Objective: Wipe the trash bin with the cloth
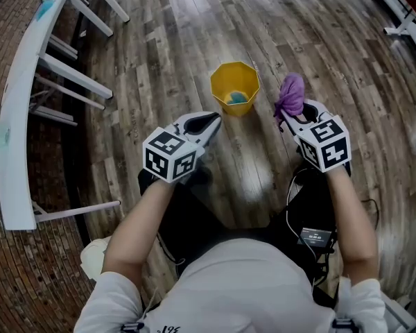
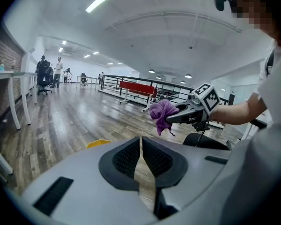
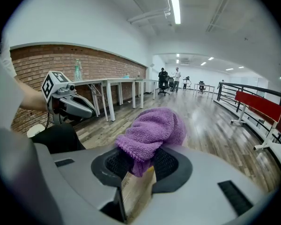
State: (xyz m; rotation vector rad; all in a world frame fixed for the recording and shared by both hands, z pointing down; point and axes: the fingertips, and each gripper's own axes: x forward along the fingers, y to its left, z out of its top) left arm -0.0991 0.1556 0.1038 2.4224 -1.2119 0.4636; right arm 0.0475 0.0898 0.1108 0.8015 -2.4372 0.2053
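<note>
On the wooden floor (image 1: pixel 159 54) in front of the person stands a yellow trash bin (image 1: pixel 234 82). It is upright and open at the top, with something pale blue lying at its bottom. Both grippers hover short of it, one on each side, and neither touches it.

The right gripper (image 1: pixel 292 118) pinches a purple cloth (image 1: pixel 290 96). Its own view shows the bunched cloth clamped between the two black pads, most of it puffed up above the jaws and a short tail hanging below. The cloth is in the air, just to the right of the bin and near its rim, not in contact with it.

The left gripper (image 1: pixel 212 121) has its jaws pressed together with nothing between them, only a thin seam showing between the pads. It points towards the bin's near left side.

A long white desk (image 1: pixel 14 137) runs along the brick wall (image 1: pixel 28 269) on the person's left. A black cable (image 1: pixel 288 207) hangs from under the right gripper.
</note>
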